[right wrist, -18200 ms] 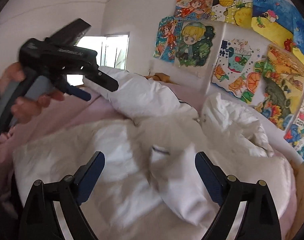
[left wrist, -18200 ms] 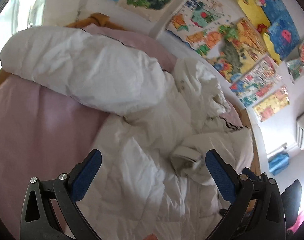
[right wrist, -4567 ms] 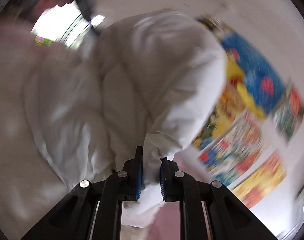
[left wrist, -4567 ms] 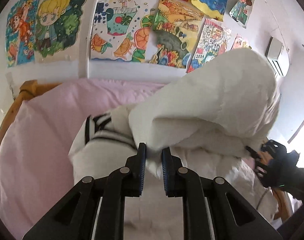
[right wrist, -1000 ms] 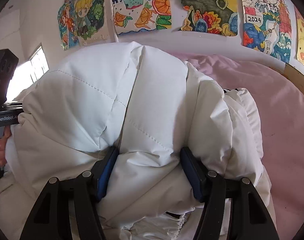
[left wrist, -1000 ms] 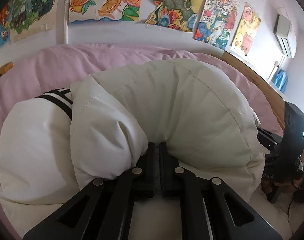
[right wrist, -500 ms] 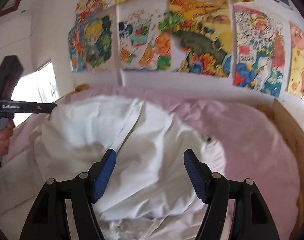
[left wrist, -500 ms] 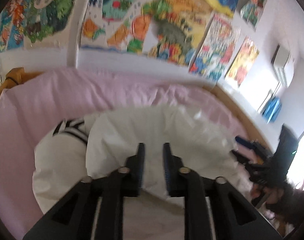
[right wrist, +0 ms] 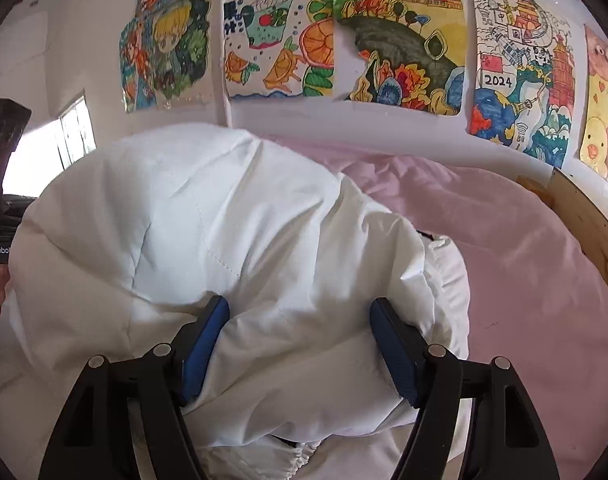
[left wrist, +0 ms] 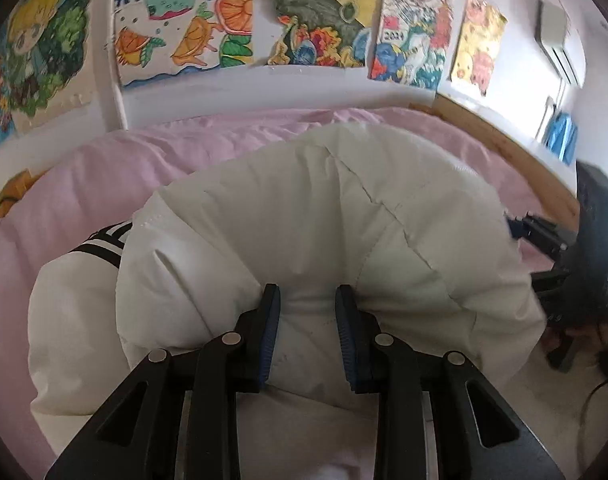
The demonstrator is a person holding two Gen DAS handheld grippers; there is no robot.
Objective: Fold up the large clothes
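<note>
On bed (left wrist: 83, 184), white puffy quilted jacket (left wrist: 324, 220) folded into a bulging mound. Left tool (left wrist: 307, 300) part-spread, right tool (right wrist: 299, 312) wide, both straddling padding.

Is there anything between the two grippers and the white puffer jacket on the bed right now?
Nothing visible. The left gripper and right gripper are both pushed into the folded white puffer jacket, its padding bulging between their open fingers, on the pink bedsheet.

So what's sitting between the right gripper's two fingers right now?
A puffy bulge of the white jacket fills the gap of the right gripper, pressing against both fingers; this shows in the right wrist view.
</note>
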